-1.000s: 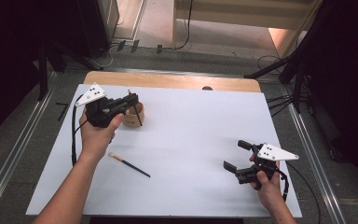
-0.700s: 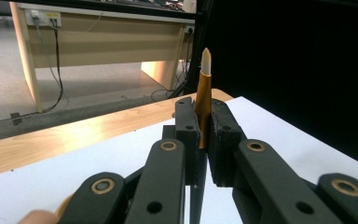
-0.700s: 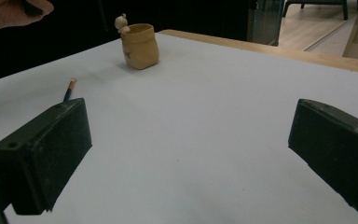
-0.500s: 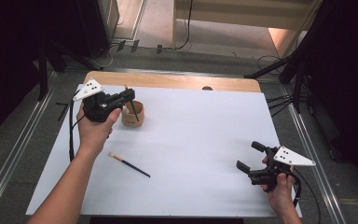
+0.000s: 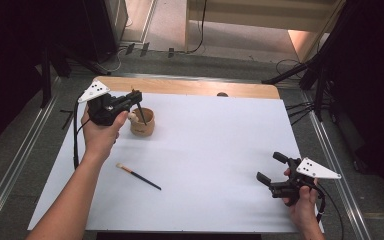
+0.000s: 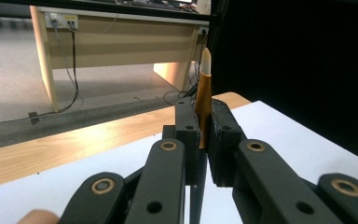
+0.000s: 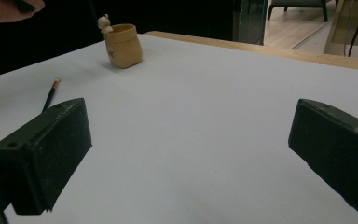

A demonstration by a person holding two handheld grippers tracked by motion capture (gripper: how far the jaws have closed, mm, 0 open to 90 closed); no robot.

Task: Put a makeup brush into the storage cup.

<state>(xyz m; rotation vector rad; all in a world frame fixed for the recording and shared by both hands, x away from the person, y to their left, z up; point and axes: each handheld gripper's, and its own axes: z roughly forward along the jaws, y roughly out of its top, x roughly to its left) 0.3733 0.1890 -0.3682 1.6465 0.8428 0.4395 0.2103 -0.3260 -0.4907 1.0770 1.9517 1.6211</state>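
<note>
Seen from above, the left hand-held gripper (image 5: pixel 136 98) hangs over a small tan pot (image 5: pixel 142 122) near the far left of the white-covered bench (image 5: pixel 220 145), its jaws closed on a thin brush (image 5: pixel 141 113) whose dark handle slants down toward the pot's mouth. The left gripper view gives what the high view cannot: the brush (image 6: pixel 203 98) stands nearly upright between the two black pads, an orange-brown ferrule and a pale, pointed tip rising above them and the dark handle running down below, with the left hand-held gripper (image 6: pixel 204 135) clamped tight on the ferrule. The pot itself is out of that frame, and whether the handle's lower end touches the pot or sits inside it cannot be made out from above. A second brush (image 5: pixel 138 176), dark-handled with an orange band and light tip, lies flat on the white sheet, apart from the pot and nearer the person. At the near right corner the right hand-held gripper (image 5: pixel 272 167) is held just above the sheet with its jaws wide apart and nothing between them. Its own view, looking low across the bench past the right hand-held gripper (image 7: pixel 186 140), shows the pot (image 7: pixel 123 45) with a small pale figure on its rim, a detail blurred from above, and the lying brush (image 7: pixel 51 95) partly cut off behind the left pad.
</note>
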